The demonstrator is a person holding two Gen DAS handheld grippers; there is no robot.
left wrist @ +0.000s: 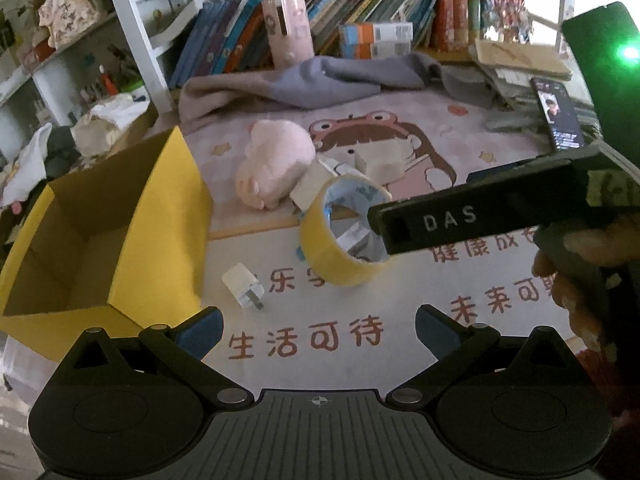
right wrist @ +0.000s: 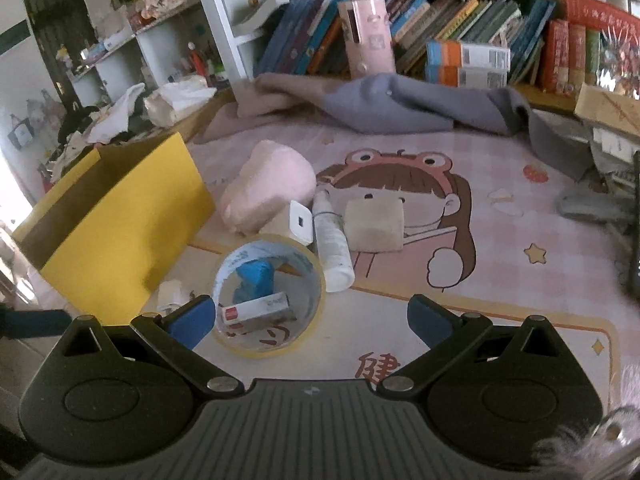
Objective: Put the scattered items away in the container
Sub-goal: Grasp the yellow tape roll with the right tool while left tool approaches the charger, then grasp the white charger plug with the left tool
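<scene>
An open yellow cardboard box (left wrist: 100, 220) stands at the left of a printed mat. A yellow tape roll (left wrist: 336, 256) lies flat mid-mat, with a white charger plug (left wrist: 244, 286) in front of it. In the right wrist view the tape roll (right wrist: 312, 276) rings a small red-and-white box (right wrist: 258, 312) and a blue item (right wrist: 256, 276). Behind it lie a white bottle (right wrist: 332, 240), a white adapter (right wrist: 298, 222), a white block (right wrist: 374, 222) and a pink plush (right wrist: 268, 188). My left gripper (left wrist: 318, 330) is open over bare mat. My right gripper (right wrist: 310, 320) is open just behind the roll; one of its fingers (left wrist: 440, 224) reaches the roll's rim.
A grey blanket (left wrist: 320, 80) is bunched at the back, below a shelf of books (right wrist: 460, 32). A phone (left wrist: 560, 116) leans on a paper stack at the right. Cluttered white shelves (right wrist: 132, 52) stand at the left behind the yellow box (right wrist: 120, 232).
</scene>
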